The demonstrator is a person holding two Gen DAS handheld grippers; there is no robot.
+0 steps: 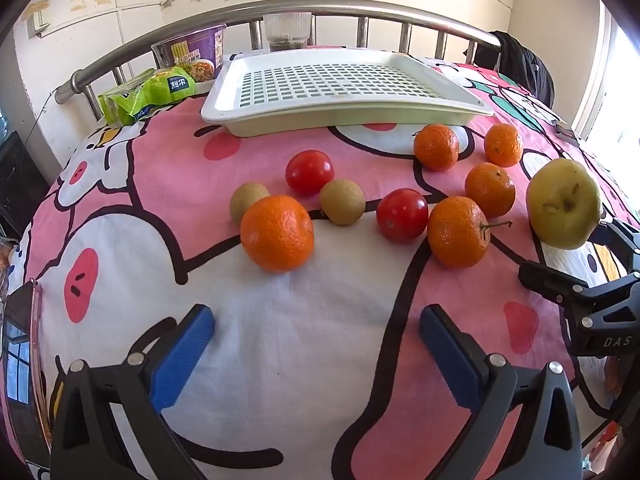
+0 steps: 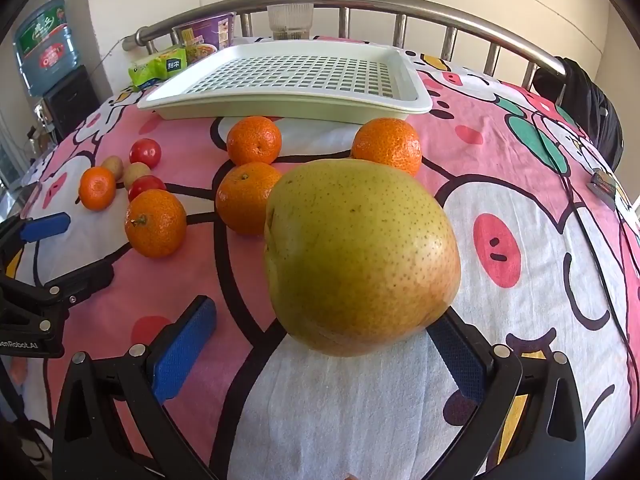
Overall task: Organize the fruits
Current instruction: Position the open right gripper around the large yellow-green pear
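Note:
A large yellow-green pear (image 2: pixel 360 256) sits on the pink cartoon sheet between the fingers of my right gripper (image 2: pixel 324 340), whose blue pads stand wide apart and open around it; the left pad is clear of it. The pear also shows in the left wrist view (image 1: pixel 564 203). My left gripper (image 1: pixel 316 344) is open and empty above bare sheet. Ahead of it lie several oranges (image 1: pixel 277 233), two red tomatoes (image 1: pixel 402 214) and two small brown fruits (image 1: pixel 342 202). A white slotted tray (image 1: pixel 340 88) stands empty at the back.
A green snack bag (image 1: pixel 148 94), a purple noodle cup (image 1: pixel 192 56) and a clear cup (image 1: pixel 288 32) stand by the metal bed rail (image 1: pixel 160 36). A water bottle (image 2: pixel 44 44) stands off the bed's left. Dark clothing (image 2: pixel 592 104) hangs at the right.

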